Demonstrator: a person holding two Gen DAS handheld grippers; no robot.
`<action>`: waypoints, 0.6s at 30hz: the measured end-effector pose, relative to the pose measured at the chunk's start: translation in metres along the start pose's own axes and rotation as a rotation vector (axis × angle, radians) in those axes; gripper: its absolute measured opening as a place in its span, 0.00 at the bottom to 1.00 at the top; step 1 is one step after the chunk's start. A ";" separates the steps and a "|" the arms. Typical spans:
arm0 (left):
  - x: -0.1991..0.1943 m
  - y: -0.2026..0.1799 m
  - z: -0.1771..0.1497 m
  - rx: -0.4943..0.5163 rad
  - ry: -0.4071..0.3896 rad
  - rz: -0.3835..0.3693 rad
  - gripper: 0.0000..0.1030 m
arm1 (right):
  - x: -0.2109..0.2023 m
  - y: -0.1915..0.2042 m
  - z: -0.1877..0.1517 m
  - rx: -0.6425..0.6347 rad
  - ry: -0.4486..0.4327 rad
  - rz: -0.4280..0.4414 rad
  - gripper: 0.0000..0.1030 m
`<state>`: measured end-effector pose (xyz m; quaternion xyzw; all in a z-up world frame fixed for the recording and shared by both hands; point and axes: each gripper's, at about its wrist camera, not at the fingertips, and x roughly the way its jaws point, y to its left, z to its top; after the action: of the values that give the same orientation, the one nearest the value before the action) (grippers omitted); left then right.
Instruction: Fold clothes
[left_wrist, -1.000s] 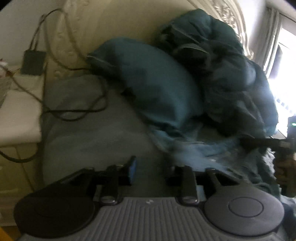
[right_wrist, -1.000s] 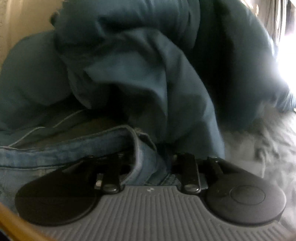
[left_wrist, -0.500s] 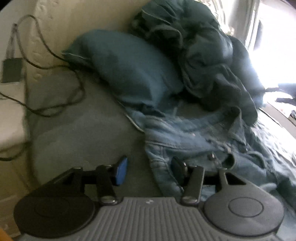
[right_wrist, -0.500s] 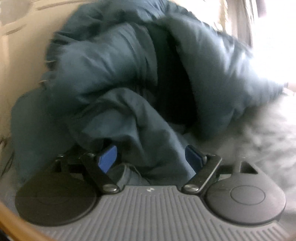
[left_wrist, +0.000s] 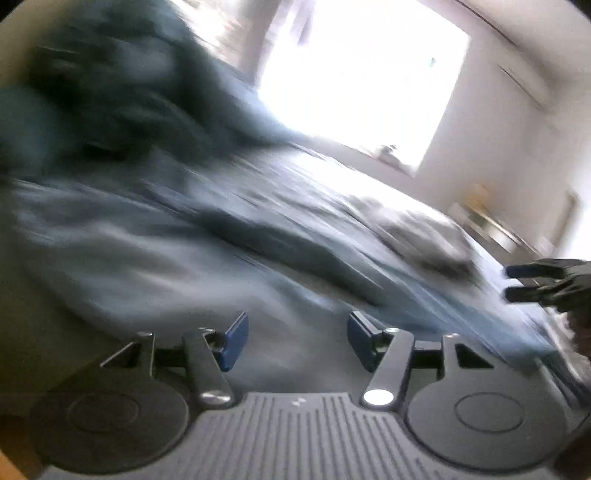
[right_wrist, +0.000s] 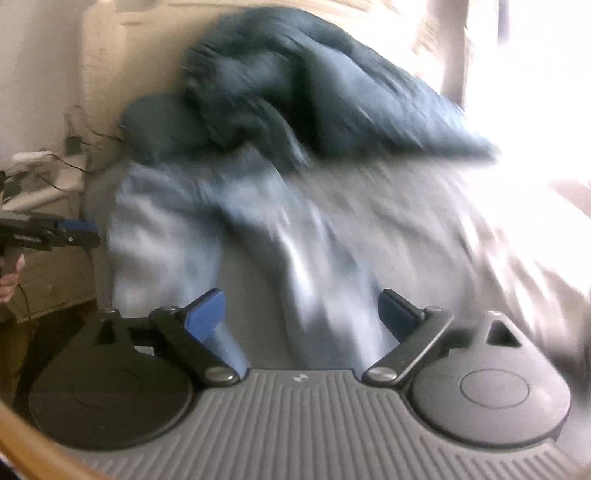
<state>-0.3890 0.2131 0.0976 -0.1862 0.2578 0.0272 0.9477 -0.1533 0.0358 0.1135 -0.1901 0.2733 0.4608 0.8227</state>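
Observation:
A light blue denim garment (right_wrist: 207, 225) lies spread on the bed, blurred by motion; it also shows in the left wrist view (left_wrist: 236, 236). My left gripper (left_wrist: 297, 339) is open and empty, low over the sheet near the garment's edge. It also shows at the left edge of the right wrist view (right_wrist: 74, 230). My right gripper (right_wrist: 301, 317) is open and empty, held above the garment's near part. It shows at the right edge of the left wrist view (left_wrist: 524, 282).
A dark teal duvet (right_wrist: 314, 92) and pillow (right_wrist: 155, 122) are heaped against the cream headboard (right_wrist: 110, 55). A bedside table (right_wrist: 48, 177) with cables stands at the left. A bright window (left_wrist: 354, 74) is beyond the bed. A grey sheet (right_wrist: 443, 229) covers the mattress.
Both grippers have opened and let go of the denim garment. Both cameras have pulled back and swung; the left one now looks across the bed toward the window.

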 end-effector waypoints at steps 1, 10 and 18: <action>0.008 -0.014 -0.005 0.032 0.048 -0.037 0.59 | -0.009 -0.005 -0.024 0.035 0.031 -0.019 0.89; 0.068 -0.082 -0.073 0.091 0.411 -0.174 0.60 | -0.030 0.021 -0.198 0.206 0.238 0.031 0.95; 0.068 -0.106 -0.087 0.153 0.344 -0.147 0.19 | -0.013 0.099 -0.220 -0.044 0.060 -0.012 0.98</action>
<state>-0.3559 0.0794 0.0299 -0.1340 0.4027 -0.0937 0.9006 -0.3048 -0.0476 -0.0558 -0.2236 0.2863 0.4562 0.8124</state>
